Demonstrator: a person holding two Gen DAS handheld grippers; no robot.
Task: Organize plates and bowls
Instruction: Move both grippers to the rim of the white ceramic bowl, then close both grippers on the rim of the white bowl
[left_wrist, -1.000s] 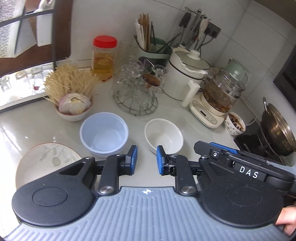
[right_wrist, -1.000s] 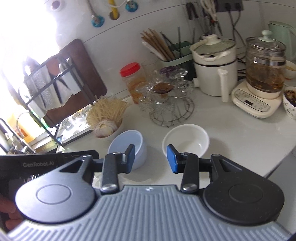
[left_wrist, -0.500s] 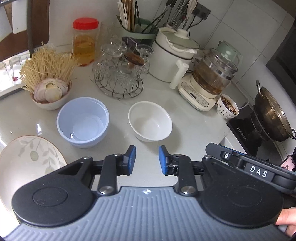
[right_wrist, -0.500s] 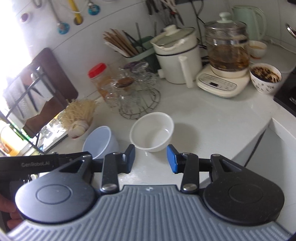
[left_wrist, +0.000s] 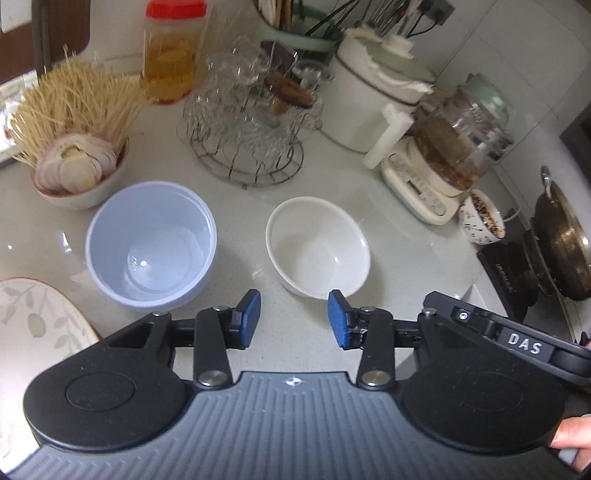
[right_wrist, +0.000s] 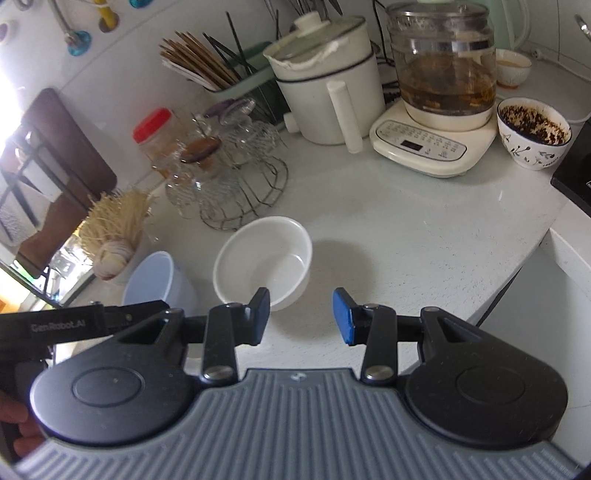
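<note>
Left claw (left_wrist: 294, 318) widened | right claw (right_wrist: 301, 315) open, empty | glossy round white bowl (left_wrist: 318, 246)

Ahead of our blue-padded black left gripper (left_wrist: 293, 319) we see a plain pale-blue round bowl (left_wrist: 151, 242) beside a plain white ceramic bowl (left_wrist: 317, 245), with a cream plate printed with grey-green leaves (left_wrist: 35, 325) at its left.

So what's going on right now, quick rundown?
Left gripper open, empty. Right gripper open, empty, nearing white bowl. Blue bowl and plate untouched. Nothing in the way.
</note>
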